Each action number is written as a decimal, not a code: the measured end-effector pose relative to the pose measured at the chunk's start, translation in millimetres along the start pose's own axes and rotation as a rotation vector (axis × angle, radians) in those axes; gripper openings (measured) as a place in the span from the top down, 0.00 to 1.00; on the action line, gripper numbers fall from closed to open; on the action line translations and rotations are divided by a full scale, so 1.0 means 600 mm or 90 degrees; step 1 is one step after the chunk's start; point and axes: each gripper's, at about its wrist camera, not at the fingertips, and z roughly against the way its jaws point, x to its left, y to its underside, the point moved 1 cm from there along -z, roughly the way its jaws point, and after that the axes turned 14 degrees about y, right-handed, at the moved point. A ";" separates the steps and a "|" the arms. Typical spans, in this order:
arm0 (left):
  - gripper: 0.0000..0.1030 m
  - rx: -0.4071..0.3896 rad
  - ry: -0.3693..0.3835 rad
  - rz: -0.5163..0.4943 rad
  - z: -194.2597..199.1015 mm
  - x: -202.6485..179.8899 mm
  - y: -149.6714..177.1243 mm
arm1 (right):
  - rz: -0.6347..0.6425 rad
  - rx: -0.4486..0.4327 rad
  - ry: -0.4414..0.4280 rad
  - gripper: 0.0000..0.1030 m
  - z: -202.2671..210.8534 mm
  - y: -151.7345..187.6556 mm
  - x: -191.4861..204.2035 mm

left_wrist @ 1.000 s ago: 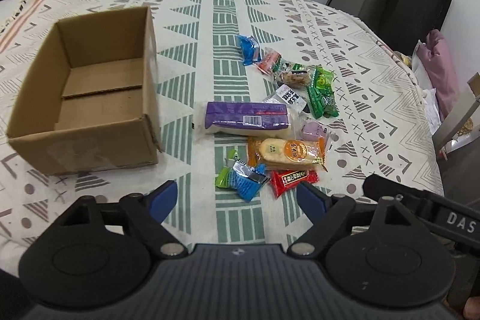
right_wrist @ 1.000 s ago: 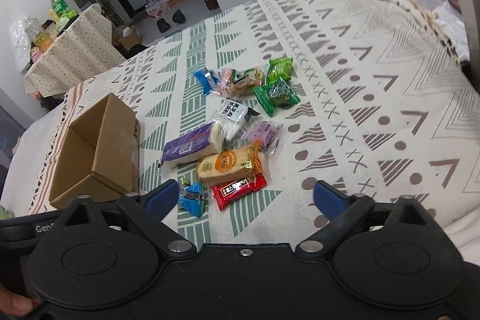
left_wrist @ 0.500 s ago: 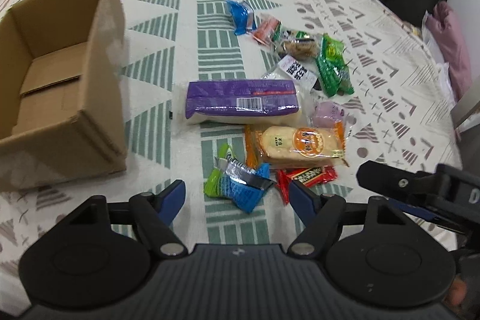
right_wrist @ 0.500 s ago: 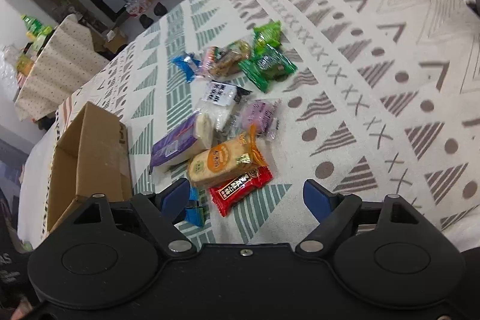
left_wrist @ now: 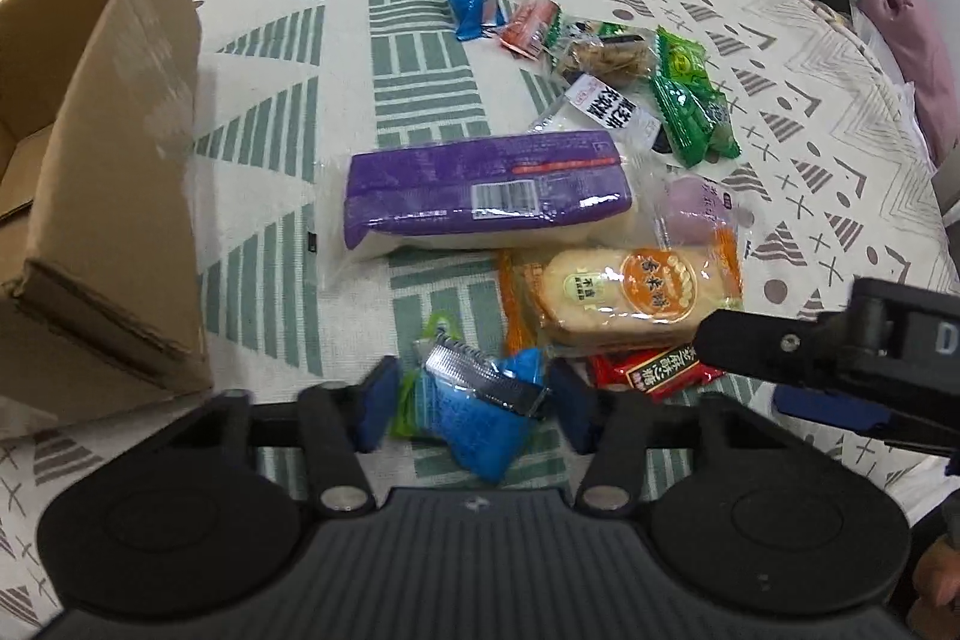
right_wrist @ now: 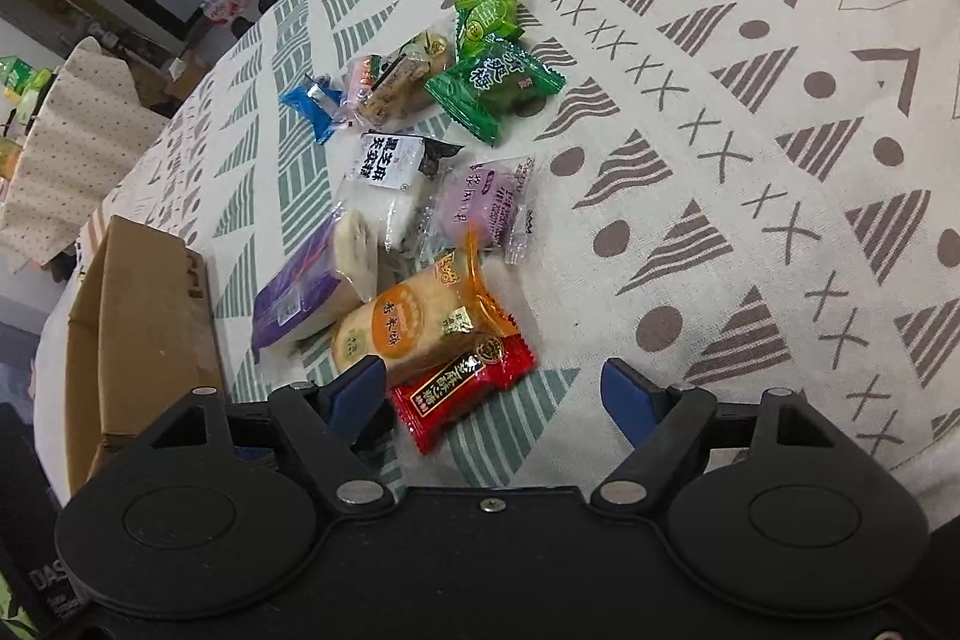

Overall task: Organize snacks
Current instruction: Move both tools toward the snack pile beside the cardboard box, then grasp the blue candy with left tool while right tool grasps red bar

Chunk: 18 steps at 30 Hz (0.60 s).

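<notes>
- Left claw (left_wrist: 471,403): positioned low over the desk (left_wrist: 420,10), fingers partly spread, one on each side of the blue snack packet (left_wrist: 480,418). The blue pads sit just beside the packet's edges; firm contact cannot be confirmed from the left wrist view.
- Blue snack packet: lies on the patterned cloth at the near edge of the snack group, with a small green wrapper (left_wrist: 414,388) tucked against its left side.
- Right claw (right_wrist: 495,388): fingers spread wide, holding nothing. It hovers over the red snack packet (right_wrist: 462,388), which lies between the two blue pads and nearer the left one.
- In the left wrist view, the right claw's black body enters from the right edge, above the red packet.
- Orange-wrapped cracker pack (left_wrist: 624,292): just behind the red packet, touching it.
- Purple-wrapped cake pack (left_wrist: 480,187): the largest item, lying lengthwise behind the cracker pack.
- Pale purple round snack (right_wrist: 483,205): in a clear wrapper, just right of the cake pack.
- White packet with black lettering (right_wrist: 387,169): behind the cake pack.
- Far cluster: two green packets (right_wrist: 495,58), a clear packet of brown biscuits (right_wrist: 399,85), and a second small blue packet (right_wrist: 315,106), all close together.
- Cardboard box (left_wrist: 102,196): open at the top, standing on the desk to the left of the snacks, apart from them. No snack is visible in the part of its interior that shows.
</notes>
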 end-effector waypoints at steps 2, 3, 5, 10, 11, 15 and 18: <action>0.62 -0.005 0.004 0.008 0.005 0.005 0.002 | 0.006 -0.003 0.003 0.26 -0.005 0.001 0.006; 0.64 -0.007 0.006 0.013 0.007 0.007 0.002 | 0.006 -0.004 0.004 0.26 -0.008 0.002 0.007; 0.69 -0.012 0.011 0.026 0.014 0.012 0.001 | 0.001 -0.002 0.006 0.27 -0.013 0.001 0.009; 0.70 -0.031 0.011 0.035 0.035 0.015 0.003 | 0.001 -0.002 0.002 0.27 -0.023 0.001 0.021; 0.70 -0.035 0.010 0.036 0.039 0.016 0.004 | 0.001 -0.003 0.004 0.28 -0.027 0.001 0.025; 0.70 -0.051 -0.002 0.045 0.057 0.022 0.006 | 0.024 -0.020 0.029 0.32 -0.032 0.004 0.041; 0.70 -0.059 -0.006 0.055 0.070 0.028 0.009 | 0.037 -0.034 0.042 0.37 -0.035 0.007 0.048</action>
